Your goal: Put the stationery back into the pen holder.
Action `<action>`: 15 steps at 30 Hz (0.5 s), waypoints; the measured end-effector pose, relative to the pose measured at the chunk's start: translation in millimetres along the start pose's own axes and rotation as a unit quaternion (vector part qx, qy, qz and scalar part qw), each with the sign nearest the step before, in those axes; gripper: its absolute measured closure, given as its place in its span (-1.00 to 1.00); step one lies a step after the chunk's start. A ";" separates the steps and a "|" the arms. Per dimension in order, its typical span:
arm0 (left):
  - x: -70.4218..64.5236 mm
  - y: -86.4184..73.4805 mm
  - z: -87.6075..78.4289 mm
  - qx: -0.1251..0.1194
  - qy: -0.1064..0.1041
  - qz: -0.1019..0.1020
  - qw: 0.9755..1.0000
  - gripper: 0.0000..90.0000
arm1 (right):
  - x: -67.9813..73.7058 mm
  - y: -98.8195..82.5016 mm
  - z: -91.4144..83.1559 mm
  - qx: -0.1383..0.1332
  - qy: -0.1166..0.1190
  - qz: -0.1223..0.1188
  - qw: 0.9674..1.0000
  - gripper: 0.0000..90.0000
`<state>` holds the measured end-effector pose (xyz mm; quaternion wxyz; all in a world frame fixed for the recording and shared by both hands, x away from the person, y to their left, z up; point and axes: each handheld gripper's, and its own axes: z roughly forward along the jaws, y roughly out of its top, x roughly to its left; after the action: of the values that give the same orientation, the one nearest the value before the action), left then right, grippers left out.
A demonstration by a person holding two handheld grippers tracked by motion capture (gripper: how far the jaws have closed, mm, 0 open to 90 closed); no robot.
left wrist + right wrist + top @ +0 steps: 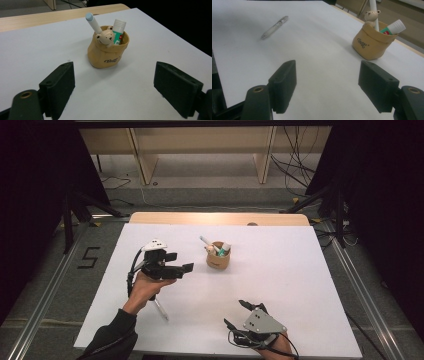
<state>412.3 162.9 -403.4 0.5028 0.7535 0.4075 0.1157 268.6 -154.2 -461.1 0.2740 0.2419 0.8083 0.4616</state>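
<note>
High view: left gripper [176, 263] hovers level — fingers spread toward pen cup [218, 255].

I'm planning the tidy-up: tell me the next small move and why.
Probably bring the left tool back down over the clear plastic pen lying on the white table. Its jaws stand open and empty, facing the tan bear-decorated pen pot, and this pen lies loose by that hand.

My left gripper [176, 263] hung above the desk [300, 270] at its left half, jaws spread wide and empty, my left hand [145, 287] gripping it from below with the forearm angled in. My right gripper [236, 314] sat low at the near edge, jaws likewise parted and empty.
</note>
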 end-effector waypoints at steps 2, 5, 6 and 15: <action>1.3 -3.3 -6.5 -0.007 0.001 -0.001 1.000 -0.63 | 0.9 0.7 0.6 0.001 0.003 0.005 1.000 -0.30; 2.1 -8.2 -15.5 -0.018 0.001 0.000 1.000 -0.63 | 3.3 3.0 2.2 0.003 0.007 0.012 1.000 -0.30; 2.2 -9.8 -18.1 -0.023 0.001 -0.001 1.000 -0.63 | 4.1 3.9 3.0 0.004 0.009 0.014 1.000 -0.30; 3.2 -25.9 -30.7 -0.037 -0.006 -0.004 0.999 -0.64 | 15.3 10.8 14.7 0.011 0.028 0.027 0.999 -0.30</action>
<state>383.6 189.8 -411.9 0.5336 0.7333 0.4028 0.1238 268.7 -130.4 -461.1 0.2357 0.2538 0.8136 0.4669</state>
